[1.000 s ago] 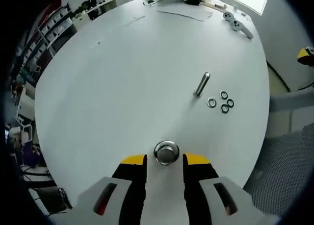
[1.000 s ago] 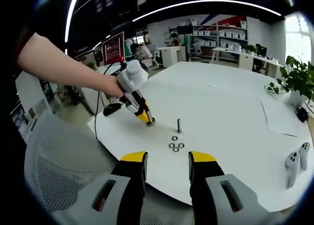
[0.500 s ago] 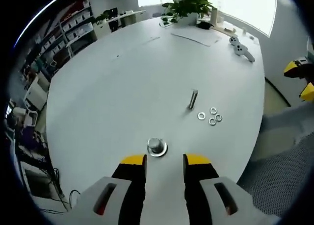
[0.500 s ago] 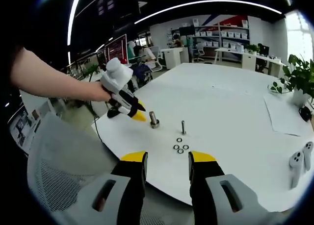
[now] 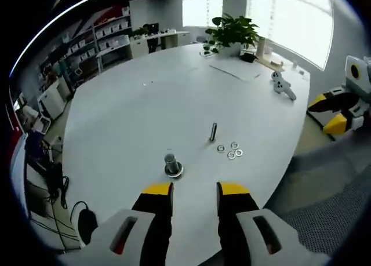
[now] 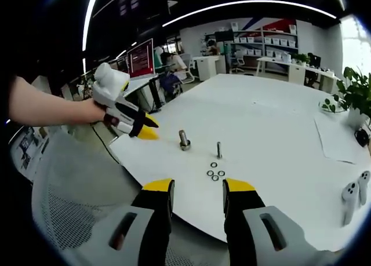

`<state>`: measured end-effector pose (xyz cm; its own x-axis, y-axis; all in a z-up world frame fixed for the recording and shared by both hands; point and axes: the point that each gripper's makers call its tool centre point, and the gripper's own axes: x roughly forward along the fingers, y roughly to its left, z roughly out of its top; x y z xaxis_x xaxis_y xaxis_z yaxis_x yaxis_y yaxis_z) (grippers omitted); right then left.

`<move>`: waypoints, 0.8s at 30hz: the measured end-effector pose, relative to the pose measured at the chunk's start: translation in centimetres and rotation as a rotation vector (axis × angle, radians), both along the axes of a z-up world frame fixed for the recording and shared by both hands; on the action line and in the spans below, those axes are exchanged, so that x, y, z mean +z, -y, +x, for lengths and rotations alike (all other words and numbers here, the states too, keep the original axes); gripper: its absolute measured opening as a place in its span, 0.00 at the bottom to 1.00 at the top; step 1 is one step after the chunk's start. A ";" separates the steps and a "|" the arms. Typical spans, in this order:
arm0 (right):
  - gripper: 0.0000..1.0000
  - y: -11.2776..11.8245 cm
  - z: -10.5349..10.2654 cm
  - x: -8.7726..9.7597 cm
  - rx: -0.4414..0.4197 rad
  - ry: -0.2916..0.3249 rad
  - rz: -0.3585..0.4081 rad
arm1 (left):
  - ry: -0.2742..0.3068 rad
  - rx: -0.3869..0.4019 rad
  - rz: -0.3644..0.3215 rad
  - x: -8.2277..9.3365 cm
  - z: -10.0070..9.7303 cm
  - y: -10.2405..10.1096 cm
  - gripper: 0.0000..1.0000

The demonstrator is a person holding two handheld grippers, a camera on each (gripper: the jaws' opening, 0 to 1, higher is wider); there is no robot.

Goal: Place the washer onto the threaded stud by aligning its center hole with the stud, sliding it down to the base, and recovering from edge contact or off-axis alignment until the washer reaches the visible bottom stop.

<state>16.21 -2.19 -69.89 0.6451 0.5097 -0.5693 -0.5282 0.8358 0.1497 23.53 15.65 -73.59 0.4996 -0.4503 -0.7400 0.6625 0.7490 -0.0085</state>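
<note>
A thin upright metal stud (image 5: 213,131) stands on the white table (image 5: 133,109), with several small washers (image 5: 231,150) lying flat just beside it. A thicker metal cylinder on a round flange (image 5: 171,164) stands nearer to me. My left gripper (image 5: 195,190) hovers open short of that cylinder, nothing between its yellow-tipped jaws. In the right gripper view the stud (image 6: 219,149), washers (image 6: 214,172) and flanged cylinder (image 6: 184,140) sit beyond my right gripper (image 6: 198,188), which is open and off the table's edge. The left gripper (image 6: 142,127) is held by a hand at the left.
A potted plant (image 5: 232,28), a sheet of paper (image 5: 235,69) and a white controller (image 5: 282,83) lie at the table's far side. A mesh chair (image 6: 69,219) stands below the near edge. The right gripper (image 5: 339,109) hangs off the table's right side.
My left gripper has drawn back and up from the flanged cylinder, which stays standing on the table. The right gripper has hardly moved.
</note>
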 end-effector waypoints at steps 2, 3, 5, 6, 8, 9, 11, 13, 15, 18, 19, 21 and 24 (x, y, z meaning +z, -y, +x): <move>0.36 -0.1 0.0 -0.1 0.007 -0.002 -0.008 | 0.007 0.005 -0.008 0.3 -0.8 -0.4 0.28; 0.36 -0.2 -0.1 -0.2 0.013 -0.001 -0.019 | 0.017 0.006 -0.009 0.5 -1.0 -0.6 0.28; 0.36 -0.2 -0.1 -0.2 0.016 0.000 -0.028 | 0.025 0.011 -0.017 0.7 -1.5 -1.2 0.28; 0.36 -0.2 -0.1 -0.3 0.015 -0.002 -0.030 | 0.026 0.017 -0.021 0.8 -1.8 -1.5 0.28; 0.36 0.0 -0.1 -0.4 0.010 -0.006 -0.037 | 0.029 0.026 -0.035 1.1 -2.0 -1.8 0.28; 0.36 0.1 -0.2 -0.4 0.008 -0.008 -0.039 | 0.035 0.032 -0.045 1.3 -2.1 -1.9 0.28; 0.36 0.1 -0.2 -0.5 0.009 -0.006 -0.049 | 0.044 0.041 -0.058 1.7 -2.2 -2.2 0.28; 0.36 0.1 -0.2 -0.6 0.016 -0.004 -0.067 | 0.072 0.071 -0.089 2.7 -2.1 -2.4 0.27; 0.36 0.1 -0.3 -0.8 0.023 -0.008 -0.081 | 0.078 0.104 -0.132 3.4 -2.3 -2.6 0.27; 0.36 0.2 -0.4 -1.0 0.017 -0.021 -0.086 | 0.079 0.107 -0.138 3.8 -2.9 -3.2 0.27; 0.36 0.4 -0.4 -1.1 0.013 -0.023 -0.094 | 0.084 0.109 -0.135 4.1 -3.1 -3.4 0.27; 0.36 0.5 -0.3 -1.3 0.007 -0.030 -0.103 | 0.087 0.113 -0.155 4.5 -3.3 -3.5 0.28; 0.36 0.5 -0.4 -1.4 0.011 -0.033 -0.117 | 0.086 0.113 -0.166 4.7 -3.9 -3.9 0.27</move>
